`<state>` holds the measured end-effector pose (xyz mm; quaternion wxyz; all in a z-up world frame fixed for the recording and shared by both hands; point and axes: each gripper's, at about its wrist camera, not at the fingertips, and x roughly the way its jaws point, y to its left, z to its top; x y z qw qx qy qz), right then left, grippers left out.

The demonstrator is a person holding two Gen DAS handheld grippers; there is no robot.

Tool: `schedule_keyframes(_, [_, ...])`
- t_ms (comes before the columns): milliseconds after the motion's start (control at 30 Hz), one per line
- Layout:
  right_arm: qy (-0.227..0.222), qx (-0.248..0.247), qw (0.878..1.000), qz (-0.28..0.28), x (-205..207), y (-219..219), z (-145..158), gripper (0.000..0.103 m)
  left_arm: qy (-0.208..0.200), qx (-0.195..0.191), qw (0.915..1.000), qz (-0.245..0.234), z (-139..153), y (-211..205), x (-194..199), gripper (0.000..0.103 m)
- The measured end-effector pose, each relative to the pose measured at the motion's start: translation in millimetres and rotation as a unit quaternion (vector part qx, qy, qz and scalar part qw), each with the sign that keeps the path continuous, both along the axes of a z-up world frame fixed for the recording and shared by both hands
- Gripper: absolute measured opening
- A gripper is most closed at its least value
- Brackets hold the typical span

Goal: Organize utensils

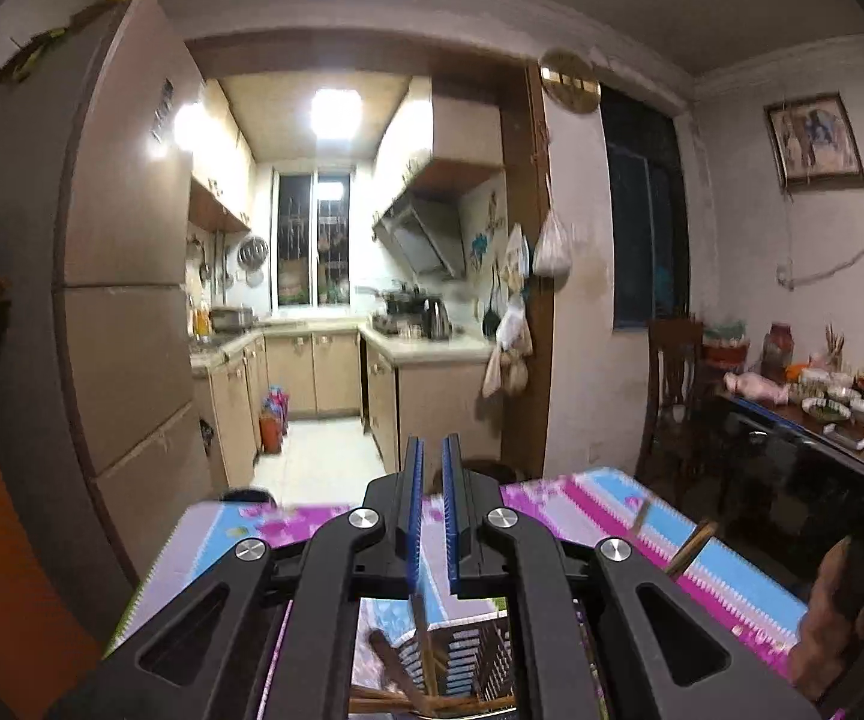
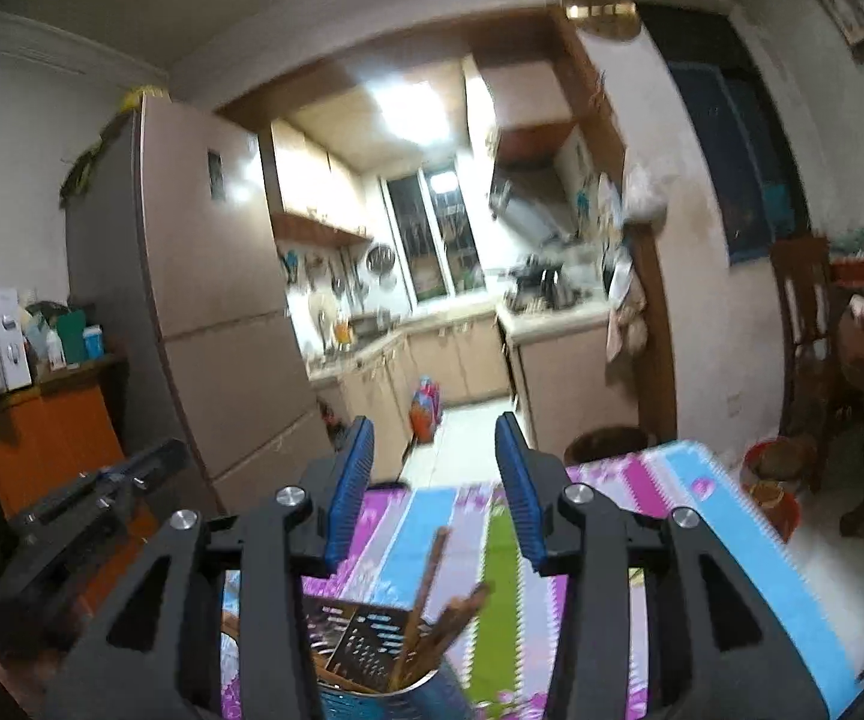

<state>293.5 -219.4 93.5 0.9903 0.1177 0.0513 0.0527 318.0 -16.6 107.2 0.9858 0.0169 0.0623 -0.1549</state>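
Wooden chopsticks (image 2: 426, 600) stand in a perforated metal holder (image 2: 360, 648) below the wide-open, empty right hand-held gripper (image 2: 435, 480); the left hand-held gripper (image 1: 430, 510), nearly closed, grips nothing above the striped tabletop (image 2: 732, 540).

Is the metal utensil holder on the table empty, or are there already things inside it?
Not empty. The perforated metal utensil holder has several brown wooden chopsticks standing in it, leaning above its rim.
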Motion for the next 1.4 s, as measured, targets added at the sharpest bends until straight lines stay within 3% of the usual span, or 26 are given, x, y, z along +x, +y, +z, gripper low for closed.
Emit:
schedule_keyframes(100, [-0.039,-0.023,0.999,-0.027,-43,-15,19,0.043,-0.036,-0.027,0.9989,0.008,29,24,-34,0.017])
schedule_keyframes(167, [-0.062,-0.034,0.996,-0.047,-77,-25,27,0.058,-0.070,-0.038,0.9964,0.028,45,41,-70,0.056])
schedule_keyframes(233, [-0.081,-0.041,0.994,-0.065,-117,-32,30,0.099,-0.111,-0.029,0.9921,0.050,52,54,-112,0.083])
schedule_keyframes(267, [-0.089,-0.047,0.992,-0.079,-143,-34,29,0.097,-0.131,-0.020,0.9894,0.060,52,59,-133,0.094])
schedule_keyframes(300, [-0.091,-0.053,0.991,-0.088,-160,-34,27,0.097,-0.149,-0.003,0.9860,0.074,50,64,-158,0.097])
schedule_keyframes(367, [-0.088,-0.067,0.989,-0.102,-197,-33,15,0.098,-0.156,0.023,0.9824,0.099,42,69,-193,0.099])
schedule_keyframes(467, [-0.047,-0.081,0.988,-0.122,-230,-26,-7,0.098,-0.110,0.026,0.9897,0.088,22,76,-227,0.099])
schedule_keyframes(567, [0.012,-0.094,0.986,-0.140,-245,-13,-36,0.098,0.020,0.020,0.9973,0.069,-19,73,-241,0.099])
schedule_keyframes(633, [0.022,-0.078,0.985,-0.150,-255,-4,-57,0.098,0.058,0.019,0.9961,0.063,-47,64,-249,0.099])
schedule_keyframes(767, [0.070,-0.051,0.988,-0.128,-250,16,-96,0.098,0.055,0.079,0.9891,0.111,-100,32,-267,0.099])
schedule_keyframes(900, [0.108,-0.083,0.980,-0.142,-250,44,-117,0.098,0.080,0.090,0.9862,0.113,-125,21,-275,0.099])
schedule_keyframes(1100, [0.099,-0.087,0.983,-0.128,-264,57,-118,0.098,0.101,0.064,0.9882,0.096,-123,21,-269,0.098])
schedule_keyframes(1400, [0.110,-0.096,0.983,-0.115,-264,58,-119,0.098,0.102,0.061,0.9867,0.110,-127,23,-268,0.099])
